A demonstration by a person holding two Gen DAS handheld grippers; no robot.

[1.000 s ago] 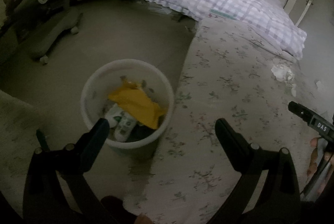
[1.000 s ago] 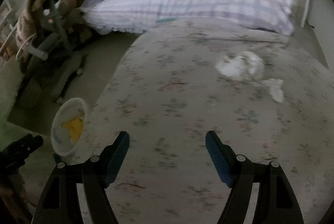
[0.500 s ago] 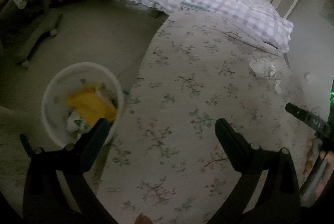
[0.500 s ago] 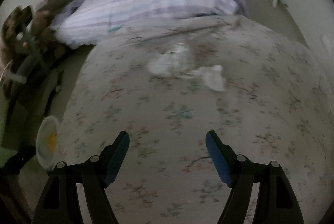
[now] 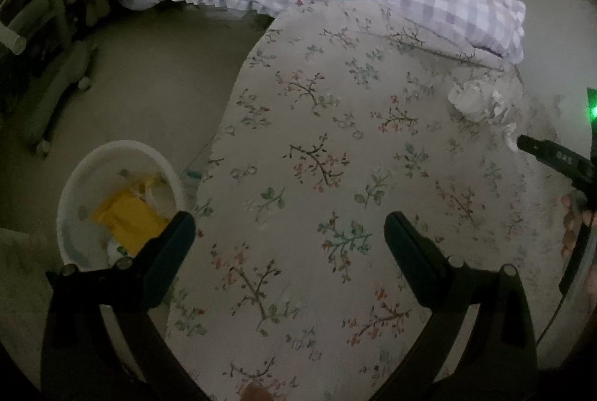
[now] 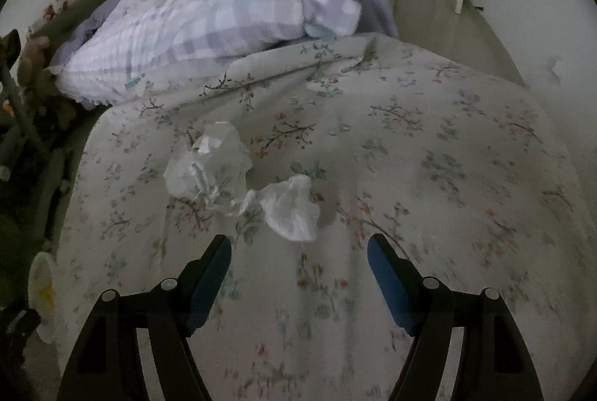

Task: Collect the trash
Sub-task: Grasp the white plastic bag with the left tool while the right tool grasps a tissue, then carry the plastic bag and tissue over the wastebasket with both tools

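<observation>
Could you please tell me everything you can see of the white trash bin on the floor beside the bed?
The trash bin is a round, white, plastic-looking tub, upright and open-topped, standing on the floor close against the edge of the bed. Inside lie a yellow wrapper and some pale packaging. The left gripper partly hides its near rim without touching it.

left tool [image 5: 289, 233]: black two-finger frame, dark teal pads, round silver screws at the pivots | right tool [image 6: 298, 255]: black triangular cut-out arms, blue pads, silver screws | in left view at 3 o'clock: black bar with white lettering, green light above
</observation>
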